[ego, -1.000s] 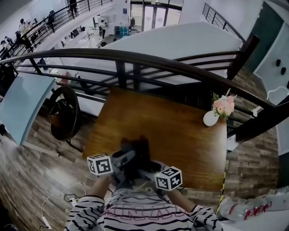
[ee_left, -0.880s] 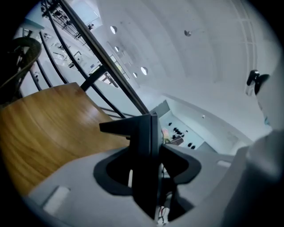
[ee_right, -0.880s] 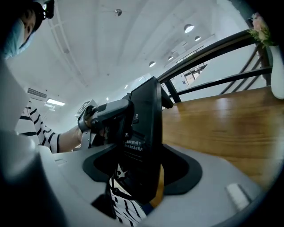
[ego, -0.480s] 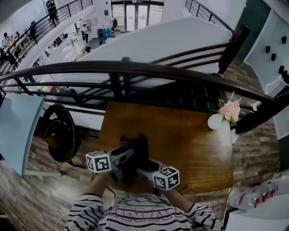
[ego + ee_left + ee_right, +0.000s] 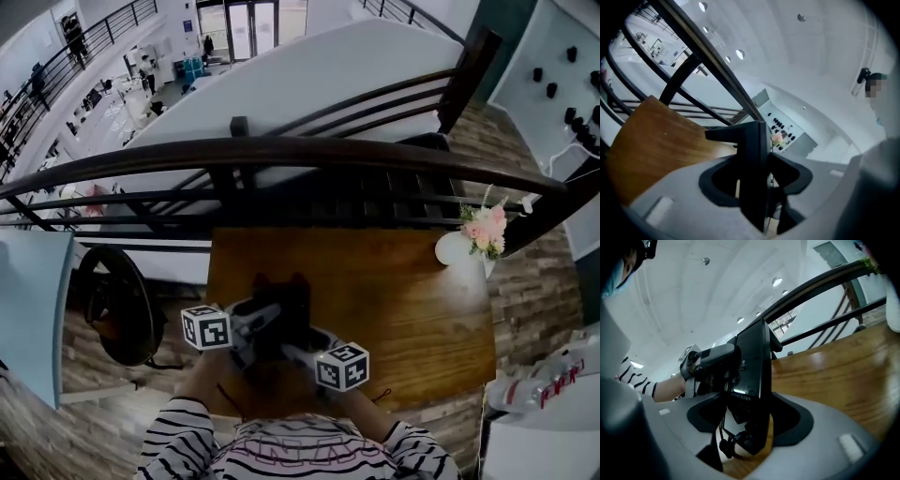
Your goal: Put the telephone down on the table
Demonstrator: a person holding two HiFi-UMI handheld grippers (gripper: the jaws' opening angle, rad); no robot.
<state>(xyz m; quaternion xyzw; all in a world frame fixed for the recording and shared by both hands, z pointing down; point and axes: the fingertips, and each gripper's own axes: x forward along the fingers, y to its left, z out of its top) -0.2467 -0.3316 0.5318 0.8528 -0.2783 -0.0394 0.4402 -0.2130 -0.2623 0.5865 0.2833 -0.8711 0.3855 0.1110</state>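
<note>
A black telephone (image 5: 281, 314) is held over the near edge of the wooden table (image 5: 403, 300), clamped between both grippers. My left gripper (image 5: 264, 323) presses on its left side, and its marker cube shows to the left of it. My right gripper (image 5: 298, 352) presses on the right side. In the left gripper view the telephone (image 5: 752, 159) stands edge-on between the jaws. In the right gripper view the telephone (image 5: 752, 362) shows a printed label, a dark cord (image 5: 724, 444) hangs under it, and the left gripper (image 5: 712, 359) is on its far side.
A white vase with pink flowers (image 5: 473, 239) stands at the table's far right corner. A dark curved railing (image 5: 309, 155) runs behind the table. A round black chair (image 5: 108, 309) stands to the left on the wooden floor. Striped sleeves (image 5: 178, 441) fill the bottom.
The person has stepped closer to the table and railing, carrying the telephone forward and slightly down over the near edge. Both grippers keep their hold.
</note>
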